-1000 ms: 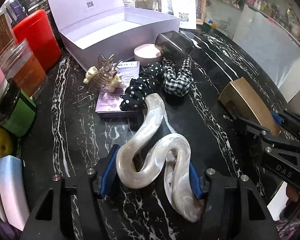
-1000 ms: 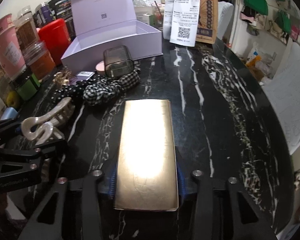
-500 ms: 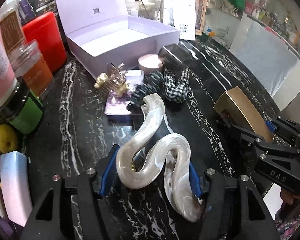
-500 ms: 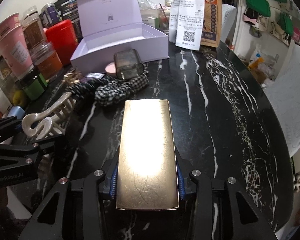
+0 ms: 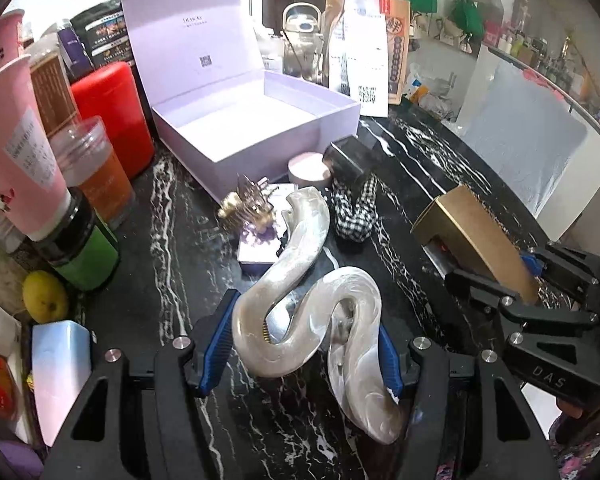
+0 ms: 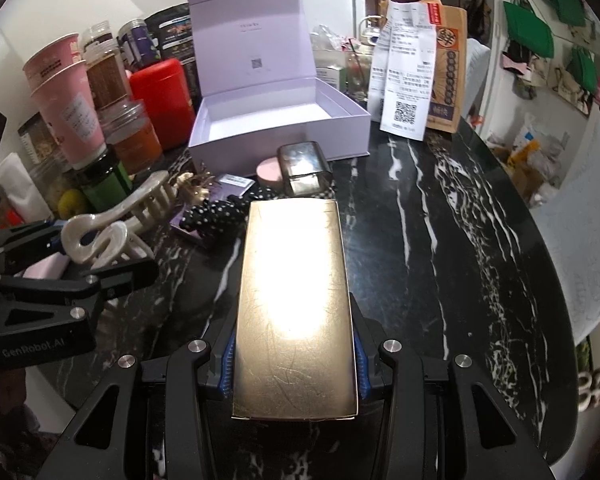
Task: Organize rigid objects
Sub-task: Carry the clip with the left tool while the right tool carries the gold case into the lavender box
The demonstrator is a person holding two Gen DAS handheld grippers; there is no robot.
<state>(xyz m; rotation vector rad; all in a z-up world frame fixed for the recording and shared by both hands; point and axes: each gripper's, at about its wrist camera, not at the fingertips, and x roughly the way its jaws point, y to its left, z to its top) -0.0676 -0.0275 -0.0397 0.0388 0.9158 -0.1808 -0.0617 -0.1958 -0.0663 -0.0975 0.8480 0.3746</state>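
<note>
Red canister (image 5: 112, 116), 2 pink cups (image 6: 66, 104), receipt (image 6: 408, 80).

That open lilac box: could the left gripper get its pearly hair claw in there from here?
Probably yes. The lilac box stands open, its inside bare, and the left gripper holds the hair claw above the clutter before it. It would have to pass over that clutter.

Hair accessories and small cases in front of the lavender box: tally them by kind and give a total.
Hair claw clips: 2, a pearl clip held in the left gripper, a gold clip
Scrunchies: 2, a checked scrunchie, a dotted scrunchie
Cases: 3, a gold case held in the right gripper, a smoky case, a pink round case
Total: 7
</note>
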